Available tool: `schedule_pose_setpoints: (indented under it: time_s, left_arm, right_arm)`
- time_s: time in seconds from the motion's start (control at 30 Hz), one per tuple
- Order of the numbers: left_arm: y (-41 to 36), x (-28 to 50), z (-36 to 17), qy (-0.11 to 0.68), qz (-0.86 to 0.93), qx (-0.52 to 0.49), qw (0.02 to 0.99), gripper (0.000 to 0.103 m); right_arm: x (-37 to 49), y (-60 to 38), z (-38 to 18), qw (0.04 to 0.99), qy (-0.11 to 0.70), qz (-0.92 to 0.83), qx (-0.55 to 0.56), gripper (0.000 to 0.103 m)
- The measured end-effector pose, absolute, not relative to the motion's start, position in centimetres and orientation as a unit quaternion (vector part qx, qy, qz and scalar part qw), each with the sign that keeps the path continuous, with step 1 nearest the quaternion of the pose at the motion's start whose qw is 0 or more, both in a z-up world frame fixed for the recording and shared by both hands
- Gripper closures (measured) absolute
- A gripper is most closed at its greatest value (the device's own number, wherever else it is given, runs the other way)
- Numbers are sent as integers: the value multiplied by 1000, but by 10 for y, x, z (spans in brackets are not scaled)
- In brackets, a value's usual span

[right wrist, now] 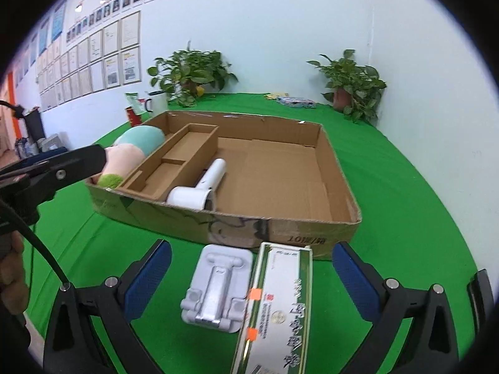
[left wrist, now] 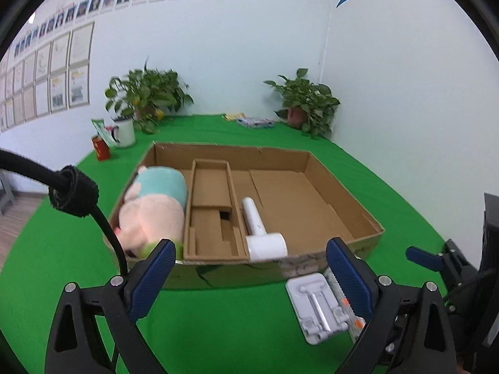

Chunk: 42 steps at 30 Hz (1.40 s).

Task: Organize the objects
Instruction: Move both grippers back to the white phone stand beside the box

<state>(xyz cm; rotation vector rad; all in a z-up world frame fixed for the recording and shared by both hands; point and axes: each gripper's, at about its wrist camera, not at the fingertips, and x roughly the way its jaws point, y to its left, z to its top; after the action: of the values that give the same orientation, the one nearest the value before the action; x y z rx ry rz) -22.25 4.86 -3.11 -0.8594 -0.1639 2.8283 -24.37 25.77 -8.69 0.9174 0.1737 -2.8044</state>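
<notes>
A shallow cardboard box (left wrist: 343, 199) (right wrist: 324, 155) with an inner divider stands on the green table. A pink and teal plush toy (left wrist: 152, 208) (right wrist: 131, 152) lies in its left compartment. A white hair dryer (left wrist: 259, 227) (right wrist: 202, 187) lies in the big compartment. In front of the box lie a white folding stand (left wrist: 315, 305) (right wrist: 218, 286) and a long green-and-white carton (right wrist: 280, 305) (left wrist: 338, 290). My left gripper (left wrist: 249, 280) is open and empty, just short of the box's front wall. My right gripper (right wrist: 252, 277) is open above the stand and carton.
Two potted plants (left wrist: 146, 96) (left wrist: 305, 103) stand at the table's far edge. A white mug (left wrist: 124, 131) and a red can (left wrist: 100, 147) stand at the far left. Small packets (left wrist: 252, 121) lie at the back. The right gripper (left wrist: 436, 261) shows at the left view's right edge.
</notes>
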Motion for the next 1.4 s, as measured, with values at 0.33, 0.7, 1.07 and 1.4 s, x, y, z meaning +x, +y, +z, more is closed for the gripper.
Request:
schedule_pose_setpoints:
  time_s: [0.33,0.7,1.07,1.4]
  left_arm:
    - [40,-232,-82,-101,908,-374,159,16]
    - [56,-250,-112,-123,873,-424,205,29]
    - [51,-259,-118,-133,873,-424,201,29]
    - [48,-261,-124,-134,870,-430,204,29]
  right_arm:
    - [-188,247,-109,266,40,-920,284,1]
    - [-195,246,-141,252,22,-905,343,1]
    - [-191,258,-136,252,4,-909,332,1]
    - [-192,234,-154,269,23,-890,367,1]
